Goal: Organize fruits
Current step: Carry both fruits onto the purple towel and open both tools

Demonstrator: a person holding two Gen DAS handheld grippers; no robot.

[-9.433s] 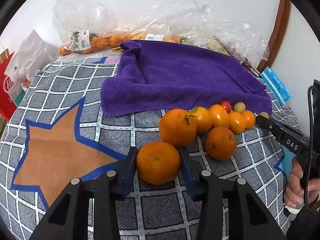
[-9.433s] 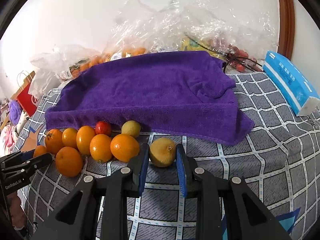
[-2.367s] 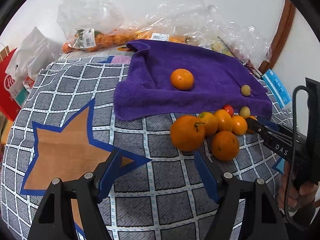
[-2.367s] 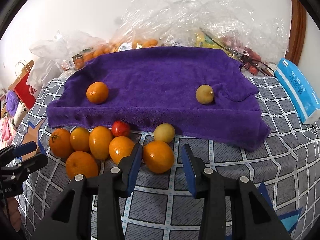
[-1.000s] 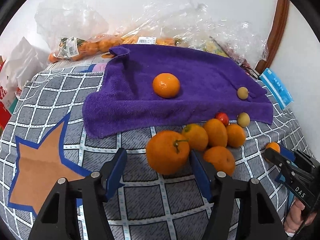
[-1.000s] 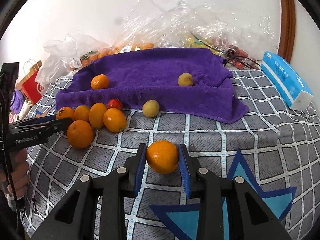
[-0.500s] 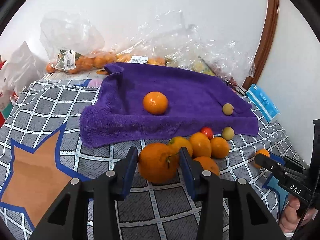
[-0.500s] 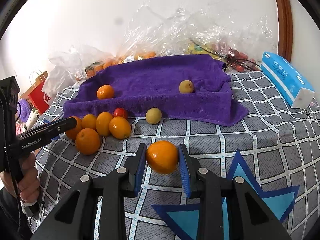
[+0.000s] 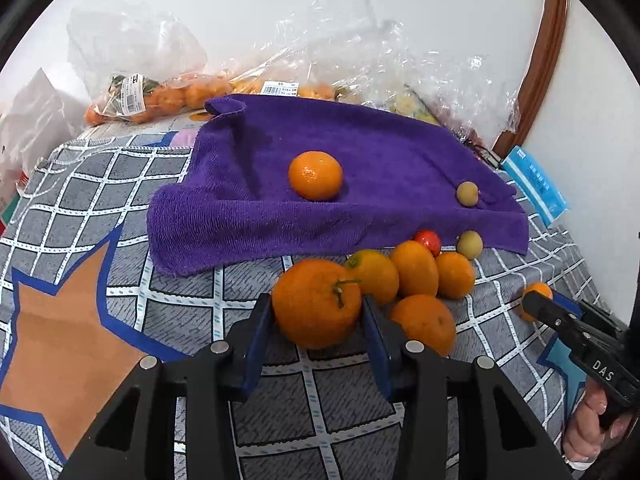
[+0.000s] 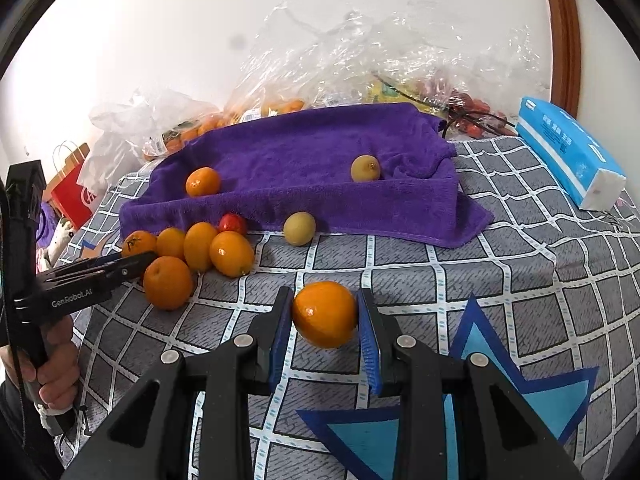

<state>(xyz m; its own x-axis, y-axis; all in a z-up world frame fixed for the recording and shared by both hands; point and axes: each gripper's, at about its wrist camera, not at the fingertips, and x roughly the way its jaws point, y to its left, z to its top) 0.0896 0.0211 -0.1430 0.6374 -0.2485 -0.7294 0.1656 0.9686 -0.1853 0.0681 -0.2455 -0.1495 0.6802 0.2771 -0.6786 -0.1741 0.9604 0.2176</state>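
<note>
left wrist view: left gripper pinching large stemmed orange at the near edge of the purple terry towel, beside the fruit cluster. right wrist view: right gripper clamped on round orange tangerine above the grey grid-patterned tablecloth.

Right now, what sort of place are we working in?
Probably a home, not a lab: a soft surface under a patterned cloth, shop bags of fruit against a white wall, a paper shopping bag and a tissue pack beside the purple towel.
</note>
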